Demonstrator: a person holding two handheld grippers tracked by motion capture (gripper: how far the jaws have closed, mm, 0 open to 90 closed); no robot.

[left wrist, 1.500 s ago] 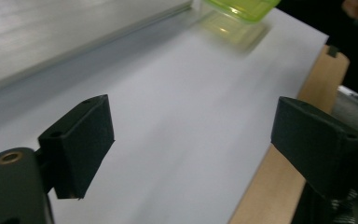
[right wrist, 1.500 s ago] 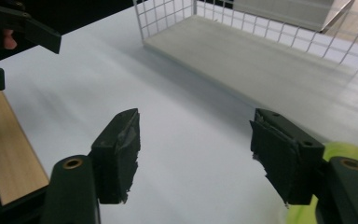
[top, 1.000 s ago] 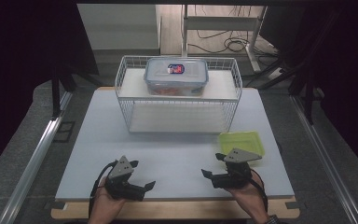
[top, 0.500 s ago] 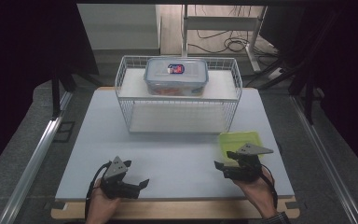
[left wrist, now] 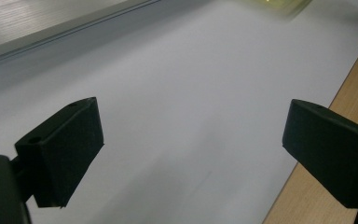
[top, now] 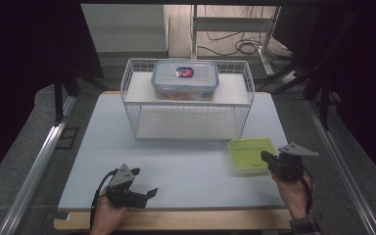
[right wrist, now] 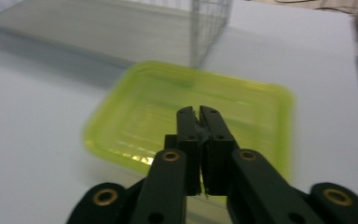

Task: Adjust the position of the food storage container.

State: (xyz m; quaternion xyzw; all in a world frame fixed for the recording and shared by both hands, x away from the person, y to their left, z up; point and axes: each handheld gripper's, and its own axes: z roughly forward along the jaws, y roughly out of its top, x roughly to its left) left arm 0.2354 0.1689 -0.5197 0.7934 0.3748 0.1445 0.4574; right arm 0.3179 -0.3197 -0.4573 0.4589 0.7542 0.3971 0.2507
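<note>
The right hand-held gripper [right wrist: 198, 114] has just been closing and is now clenched, jaws together over the near rim of the yellow-green plastic tray [right wrist: 223, 100]; whether the rim is pinched between them cannot be told. That tray [top: 251, 153] lies on the white table [top: 176, 156] at its right side, just in front of the wire basket [top: 188, 110], which holds a clear lidded food container [top: 185, 80]. The left hand-held gripper [top: 144, 188] sits released, jaws wide apart, low over bare table near the front edge.
</note>
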